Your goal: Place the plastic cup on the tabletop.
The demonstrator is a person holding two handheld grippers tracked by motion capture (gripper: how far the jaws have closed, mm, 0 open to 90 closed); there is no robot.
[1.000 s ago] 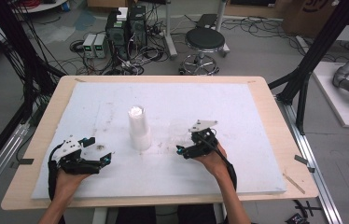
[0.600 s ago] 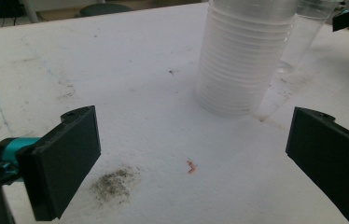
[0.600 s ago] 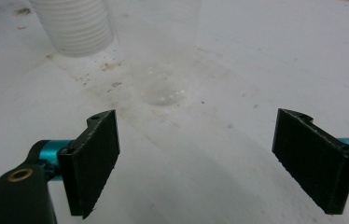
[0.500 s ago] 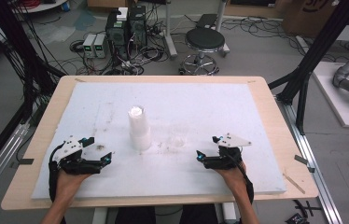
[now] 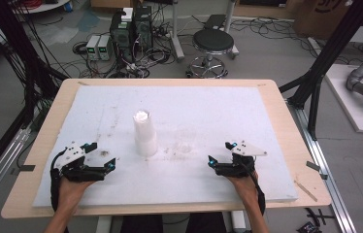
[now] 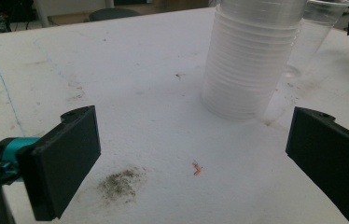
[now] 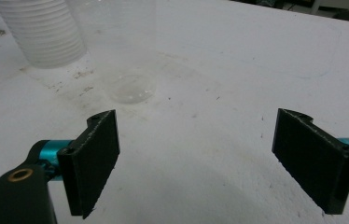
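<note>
Trouble could come from the clear cup [image 5: 186, 138] standing mid-bench just right of the cup stack [image 5: 144, 134]: both hand-held grippers, left [image 5: 103, 166] and right [image 5: 217, 162], sit released near the front edge, and a careless reach might tip it.

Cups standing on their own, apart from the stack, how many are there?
1: a single clear cup stands upright on the white table cover, just right of the stack of cups, ahead of the right claw.

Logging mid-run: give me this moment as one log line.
left gripper: open, empty, on mat | right gripper: open, empty | cup stack: upright, untouched | single clear cup: upright beside stack, free
</note>
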